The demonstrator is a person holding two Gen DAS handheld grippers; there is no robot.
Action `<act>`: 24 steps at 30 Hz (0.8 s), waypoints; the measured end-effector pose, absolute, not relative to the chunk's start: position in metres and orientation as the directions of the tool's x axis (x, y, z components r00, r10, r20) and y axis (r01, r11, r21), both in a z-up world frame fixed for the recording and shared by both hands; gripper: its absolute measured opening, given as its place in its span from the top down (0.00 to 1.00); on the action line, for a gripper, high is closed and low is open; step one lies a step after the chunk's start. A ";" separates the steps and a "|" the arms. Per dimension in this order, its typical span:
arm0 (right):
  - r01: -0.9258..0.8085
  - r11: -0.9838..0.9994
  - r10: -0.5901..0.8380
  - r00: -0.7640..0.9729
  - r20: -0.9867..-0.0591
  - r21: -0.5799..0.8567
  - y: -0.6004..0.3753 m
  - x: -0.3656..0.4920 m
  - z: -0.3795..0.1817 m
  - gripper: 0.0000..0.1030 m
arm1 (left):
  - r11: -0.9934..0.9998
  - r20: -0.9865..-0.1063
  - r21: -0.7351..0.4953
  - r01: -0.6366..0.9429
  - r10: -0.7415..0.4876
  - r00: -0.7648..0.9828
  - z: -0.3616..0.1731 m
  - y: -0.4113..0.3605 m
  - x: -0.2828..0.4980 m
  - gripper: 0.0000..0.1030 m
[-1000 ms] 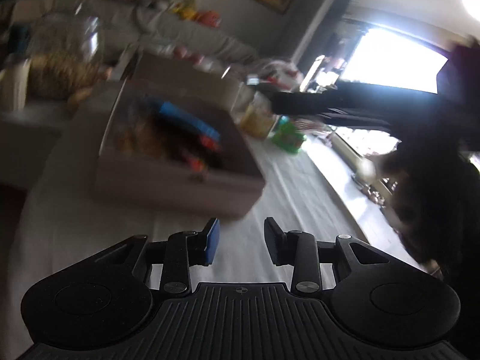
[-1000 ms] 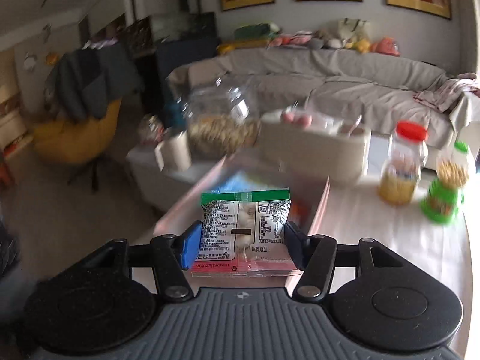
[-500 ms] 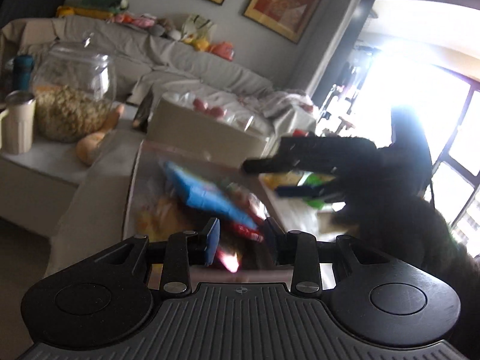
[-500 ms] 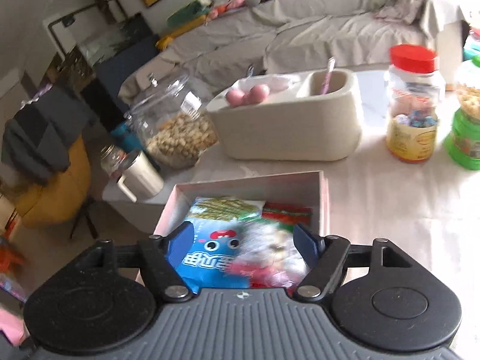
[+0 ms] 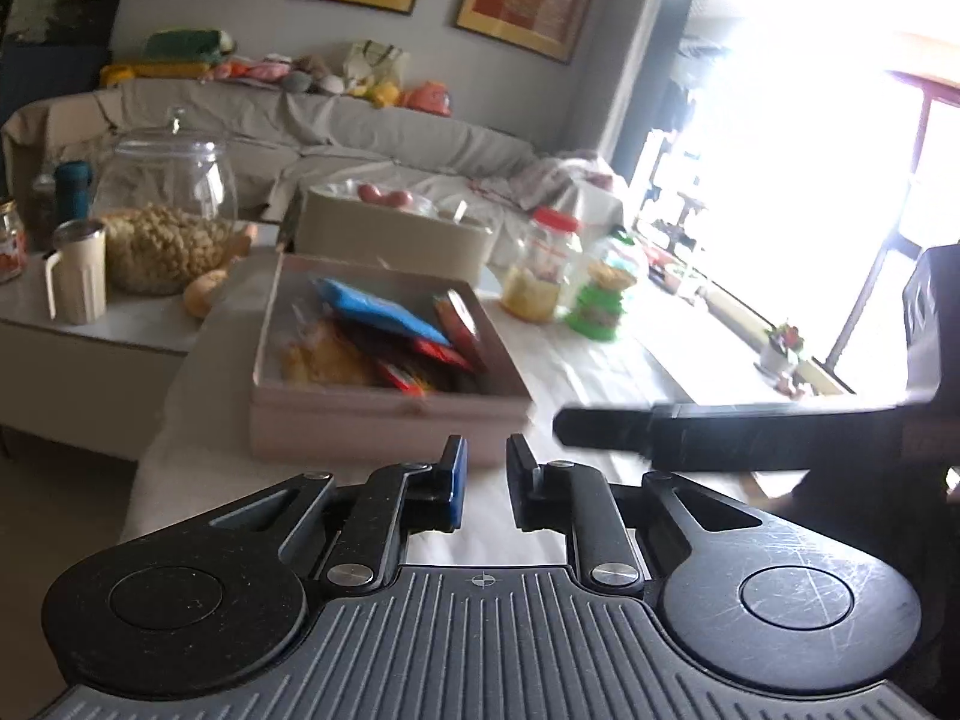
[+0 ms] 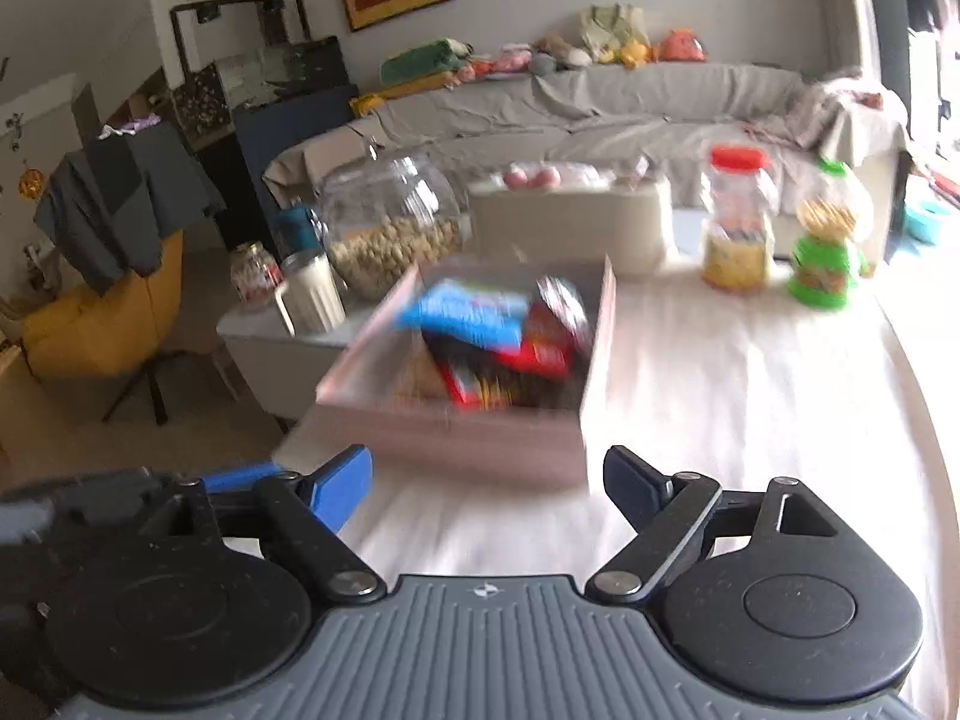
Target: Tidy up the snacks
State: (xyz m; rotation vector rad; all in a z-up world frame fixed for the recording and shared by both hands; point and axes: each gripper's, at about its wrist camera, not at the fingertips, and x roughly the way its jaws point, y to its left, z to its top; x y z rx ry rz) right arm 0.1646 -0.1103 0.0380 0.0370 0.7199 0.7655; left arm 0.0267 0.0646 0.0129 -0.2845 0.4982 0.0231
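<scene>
A shallow pink box point(image 5: 390, 414) sits on the white-clothed table point(image 5: 600, 372), holding a blue packet point(image 5: 384, 312), red packets point(image 5: 444, 354) and a yellow bag point(image 5: 324, 360). My left gripper point(image 5: 485, 450) hovers just short of the box's near wall; its jaws are closing to a narrow gap with nothing between them. The right wrist view shows the same box point(image 6: 456, 444) and blue packet point(image 6: 462, 315), blurred. My right gripper point(image 6: 489, 468) hangs before the box, its jaws opening wide and empty. It shows as a dark bar point(image 5: 720, 435) in the left wrist view.
Behind the box stand a beige container point(image 5: 390, 237), a red-lidded jar point(image 5: 540, 270) and a green dispenser point(image 5: 603, 294). On the lower side table to the left are a glass jar of nuts point(image 5: 162, 222) and a cream mug point(image 5: 75, 276). A covered sofa point(image 6: 600, 114) lies beyond.
The right gripper let go of a green-topped packet over the box, spread its jaws and drew back. The left gripper's jaws narrowed and it pulled back from above the box.
</scene>
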 end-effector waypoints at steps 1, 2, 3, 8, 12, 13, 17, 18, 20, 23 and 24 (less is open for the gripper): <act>-0.607 0.743 0.633 0.500 -0.591 0.283 -0.116 0.156 0.033 0.17 | 0.962 -0.486 -0.254 -0.102 -0.036 0.873 0.014 0.059 0.021 0.82; -0.594 0.755 0.620 0.509 -0.597 0.277 -0.121 0.148 0.029 0.17 | 0.963 -0.497 -0.241 -0.119 -0.017 0.867 0.014 0.054 0.017 0.82; -0.584 0.768 0.605 0.526 -0.597 0.263 -0.126 0.140 0.026 0.17 | 0.965 -0.511 -0.226 -0.136 0.002 0.860 0.014 0.049 0.014 0.82; -0.562 0.804 0.556 0.593 -0.583 0.196 -0.139 0.112 0.022 0.17 | 0.969 -0.551 -0.182 -0.165 0.039 0.834 0.015 0.035 0.003 0.83; -0.566 0.795 0.573 0.581 -0.579 0.218 -0.141 0.111 0.024 0.16 | 0.980 -0.546 -0.113 -0.166 0.078 0.834 0.016 0.022 -0.003 0.83; -0.564 0.798 0.569 0.587 -0.576 0.213 -0.142 0.110 0.024 0.16 | 0.981 -0.547 -0.101 -0.168 0.086 0.833 0.016 0.020 -0.003 0.83; -0.567 0.795 0.571 0.581 -0.580 0.215 -0.142 0.109 0.024 0.16 | 0.980 -0.554 -0.106 -0.168 0.082 0.828 0.015 0.021 -0.002 0.83; -0.568 0.795 0.571 0.580 -0.581 0.214 -0.142 0.108 0.024 0.16 | 0.979 -0.555 -0.111 -0.170 0.081 0.828 0.015 0.023 -0.002 0.83; -0.570 0.794 0.571 0.579 -0.582 0.211 -0.141 0.107 0.024 0.16 | 0.978 -0.559 -0.120 -0.173 0.078 0.825 0.015 0.024 -0.002 0.83; -0.575 0.790 0.574 0.573 -0.586 0.212 -0.141 0.107 0.023 0.16 | 0.976 -0.563 -0.128 -0.176 0.074 0.823 0.016 0.026 -0.001 0.83; -0.576 0.789 0.574 0.571 -0.587 0.212 -0.140 0.107 0.023 0.16 | 0.976 -0.564 -0.129 -0.176 0.074 0.823 0.015 0.026 -0.001 0.83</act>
